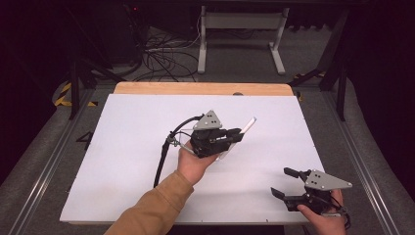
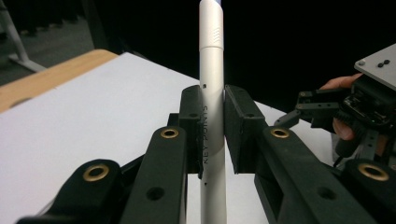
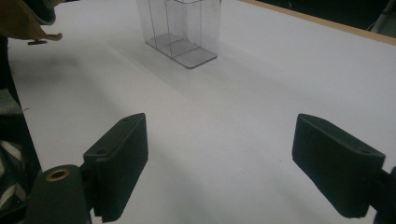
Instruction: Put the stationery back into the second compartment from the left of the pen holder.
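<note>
the left gripper (image 1: 234, 135) is clamped on a smooth white pen (image 2: 212, 93), a slim round tube with a stepped cap, held near its middle so both ends stick out free. it hangs above the clear plastic holder (image 3: 180, 29), a boxy see-through container with inner dividers standing on the matte white board (image 1: 147, 147); the pen is probably meant to go into it. the right gripper (image 3: 233, 158), with its flat black pads spread wide and nothing between them, waits near the board's edge, well apart from the holder.
</note>
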The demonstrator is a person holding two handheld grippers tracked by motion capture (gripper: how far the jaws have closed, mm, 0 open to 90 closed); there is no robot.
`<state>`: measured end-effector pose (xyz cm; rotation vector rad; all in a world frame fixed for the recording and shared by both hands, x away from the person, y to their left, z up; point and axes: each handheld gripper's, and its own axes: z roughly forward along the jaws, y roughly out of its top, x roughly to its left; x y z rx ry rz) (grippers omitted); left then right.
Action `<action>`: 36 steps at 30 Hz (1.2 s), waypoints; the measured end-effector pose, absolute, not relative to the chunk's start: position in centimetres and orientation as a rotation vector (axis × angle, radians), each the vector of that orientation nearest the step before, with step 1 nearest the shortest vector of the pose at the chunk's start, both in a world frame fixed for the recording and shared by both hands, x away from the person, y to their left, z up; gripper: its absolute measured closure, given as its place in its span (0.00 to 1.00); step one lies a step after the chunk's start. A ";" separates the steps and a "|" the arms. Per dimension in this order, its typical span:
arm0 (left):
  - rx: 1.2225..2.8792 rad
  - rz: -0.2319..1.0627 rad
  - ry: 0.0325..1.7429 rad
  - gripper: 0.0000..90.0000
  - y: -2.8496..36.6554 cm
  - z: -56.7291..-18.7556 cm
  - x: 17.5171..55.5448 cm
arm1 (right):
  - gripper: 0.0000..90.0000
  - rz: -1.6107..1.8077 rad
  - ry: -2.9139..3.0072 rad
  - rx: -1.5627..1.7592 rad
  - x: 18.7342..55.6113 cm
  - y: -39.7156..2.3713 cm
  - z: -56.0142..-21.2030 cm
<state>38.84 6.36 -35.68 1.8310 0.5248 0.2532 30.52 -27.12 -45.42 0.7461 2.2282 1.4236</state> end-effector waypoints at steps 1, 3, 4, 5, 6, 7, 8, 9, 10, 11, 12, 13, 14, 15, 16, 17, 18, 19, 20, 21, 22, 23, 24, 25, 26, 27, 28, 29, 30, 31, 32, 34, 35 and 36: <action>1.828 0.261 0.526 0.87 6.5 -35.7 38.9 | 0.22 1.425 2.228 0.747 30.5 -27.1 -45.4; 1.822 0.275 0.531 0.87 6.9 -35.7 39.0 | 0.22 1.424 2.227 0.747 30.5 -27.1 -45.4; 1.819 0.282 0.535 0.87 7.1 -35.7 39.1 | 0.22 1.424 2.227 0.746 30.5 -27.1 -45.4; 1.818 0.292 0.538 0.87 7.4 -35.7 39.2 | 0.22 1.422 2.228 0.746 30.5 -27.1 -45.4; 1.812 0.299 0.538 0.87 7.6 -35.7 39.4 | 0.22 1.421 2.230 0.745 30.5 -27.1 -45.4; 1.808 0.300 0.537 0.87 7.8 -35.7 39.4 | 0.22 1.421 2.231 0.746 30.5 -27.1 -45.5; 1.801 0.307 0.536 0.87 8.0 -35.7 39.5 | 0.22 1.421 2.231 0.746 30.5 -27.1 -45.5; 1.795 0.316 0.537 0.87 8.2 -35.7 39.6 | 0.22 1.418 2.231 0.746 30.6 -27.1 -45.5; 1.789 0.322 0.536 0.87 8.5 -35.7 39.6 | 0.22 1.418 2.231 0.747 30.6 -27.1 -45.5; 1.784 0.324 0.533 0.87 8.7 -35.7 39.7 | 0.22 1.419 2.231 0.747 30.6 -27.1 -45.5; 1.780 0.336 0.535 0.87 8.9 -35.8 39.8 | 0.22 1.419 2.230 0.747 30.6 -27.1 -45.5; 1.775 0.340 0.539 0.87 9.1 -35.8 39.8 | 0.22 1.419 2.231 0.747 30.6 -27.1 -45.5; 1.773 0.349 0.539 0.87 9.3 -35.8 39.9 | 0.22 1.418 2.231 0.746 30.6 -27.1 -45.5; 1.770 0.356 0.539 0.87 9.5 -35.9 40.0 | 0.22 1.418 2.231 0.747 30.6 -27.1 -45.5; 1.767 0.359 0.542 0.87 9.7 -35.9 40.0 | 0.22 1.417 2.232 0.746 30.5 -27.1 -45.5; 1.762 0.364 0.540 0.87 9.8 -36.0 40.1 | 0.22 1.417 2.233 0.746 30.5 -27.1 -45.5; 1.758 0.369 0.540 0.87 10.0 -36.1 40.1 | 0.22 1.416 2.234 0.746 30.6 -27.1 -45.5; 1.760 0.380 0.536 0.87 10.1 -36.1 40.2 | 0.22 1.417 2.233 0.746 30.6 -27.1 -45.5; 1.762 0.399 0.530 0.87 10.2 -36.2 40.3 | 0.22 1.419 2.234 0.746 30.6 -27.0 -45.5; 1.761 0.412 0.528 0.87 10.3 -36.3 40.4 | 0.22 1.419 2.235 0.744 30.5 -27.0 -45.5; 1.757 0.420 0.529 0.87 10.4 -36.3 40.5 | 0.22 1.419 2.235 0.742 30.5 -27.0 -45.5; 1.751 0.427 0.529 0.87 10.6 -36.3 40.6 | 0.22 1.423 2.235 0.743 30.5 -26.9 -45.5; 1.744 0.429 0.530 0.87 10.7 -36.3 40.7 | 0.22 1.422 2.235 0.743 30.5 -26.9 -45.5; 1.736 0.428 0.534 0.87 10.9 -36.4 40.8 | 0.22 1.423 2.235 0.743 30.5 -26.9 -45.5; 1.732 0.433 0.538 0.87 11.0 -36.4 40.9 | 0.22 1.423 2.235 0.745 30.5 -26.9 -45.5; 1.732 0.444 0.541 0.87 11.1 -36.5 41.0 | 0.22 1.421 2.235 0.744 30.6 -27.0 -45.5; 1.729 0.457 0.537 0.87 11.2 -36.5 41.0 | 0.22 1.421 2.236 0.744 30.6 -27.0 -45.5; 1.729 0.468 0.537 0.87 11.4 -36.6 41.1 | 0.22 1.424 2.236 0.745 30.5 -26.9 -45.5; 1.730 0.470 0.540 0.87 11.4 -36.7 41.2 | 0.22 1.425 2.236 0.746 30.5 -26.9 -45.5; 1.731 0.470 0.546 0.87 11.5 -36.7 41.3 | 0.22 1.423 2.236 0.744 30.6 -26.9 -45.5; 1.729 0.468 0.551 0.87 11.6 -36.8 41.3 | 0.22 1.423 2.236 0.744 30.6 -26.9 -45.5; 1.729 0.467 0.565 0.87 11.8 -37.0 41.5 | 0.22 1.424 2.237 0.748 30.6 -26.9 -45.5; 1.728 0.469 0.576 0.87 11.9 -37.1 41.6 | 0.22 1.424 2.237 0.748 30.6 -26.9 -45.5; 1.730 0.474 0.586 0.87 12.0 -37.1 41.8 | 0.22 1.424 2.237 0.749 30.6 -26.9 -45.5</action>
